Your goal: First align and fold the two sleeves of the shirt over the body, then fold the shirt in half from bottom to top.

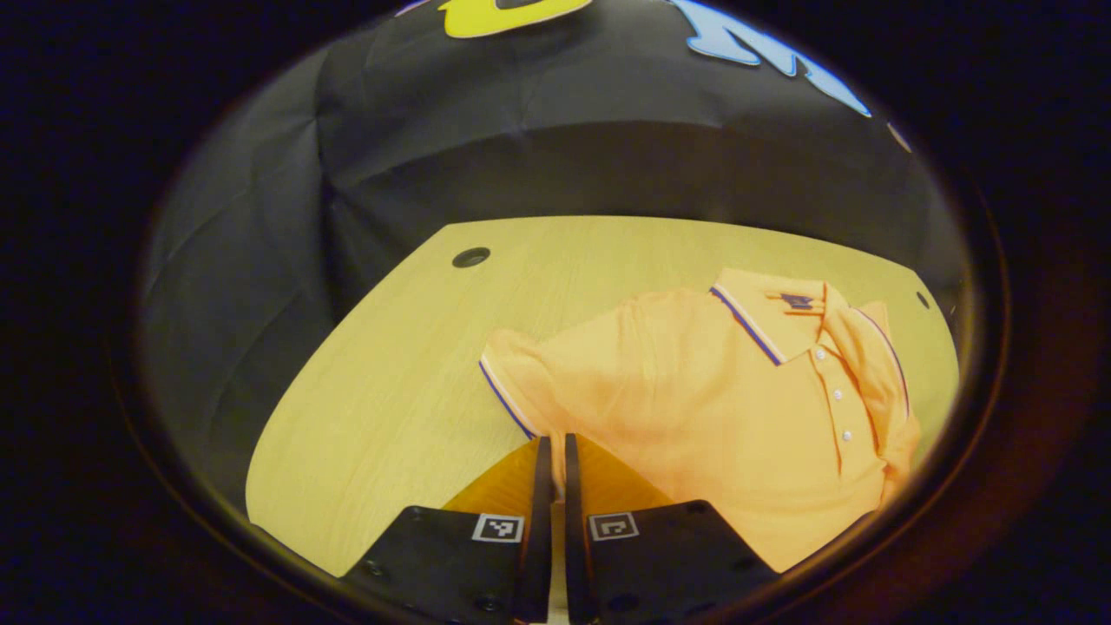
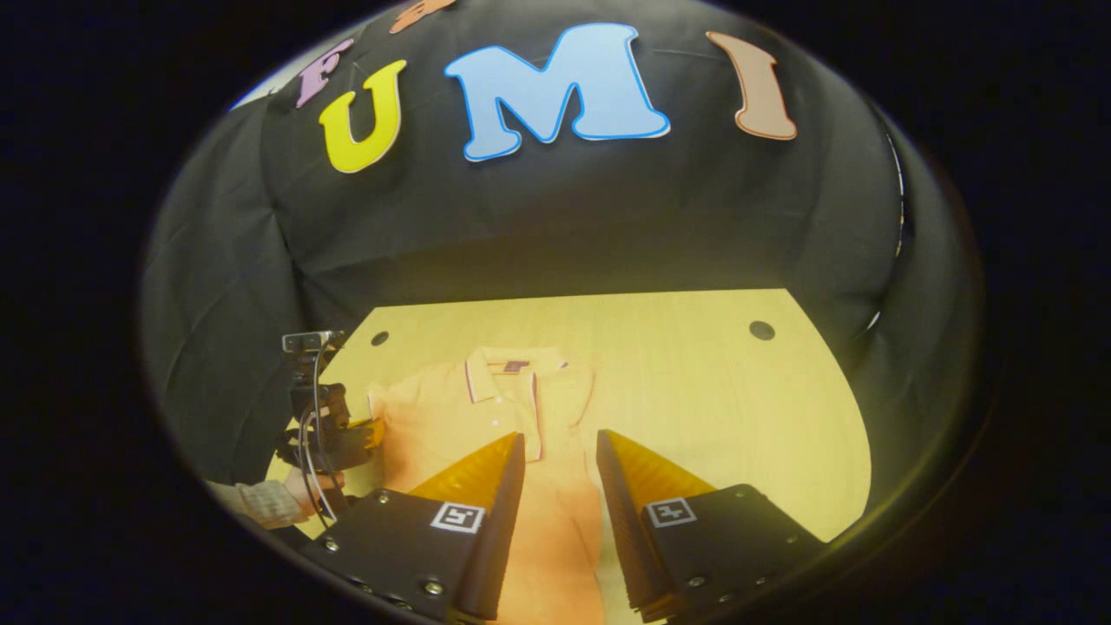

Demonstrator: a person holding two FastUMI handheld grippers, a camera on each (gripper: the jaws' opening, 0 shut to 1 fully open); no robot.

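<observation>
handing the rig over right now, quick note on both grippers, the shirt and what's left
Left gripper: jaws nearly closed at the polo shirt's left sleeve; whether it pinches cloth cannot be told. It also shows in the right gripper view, at that sleeve.
Right gripper: open, above the shirt body, holding nothing.
Shirt lies face up on the wooden table, collar away from you. The right sleeve looks folded over the body.
Left: fold the left sleeve in, then fold bottom to top.
</observation>
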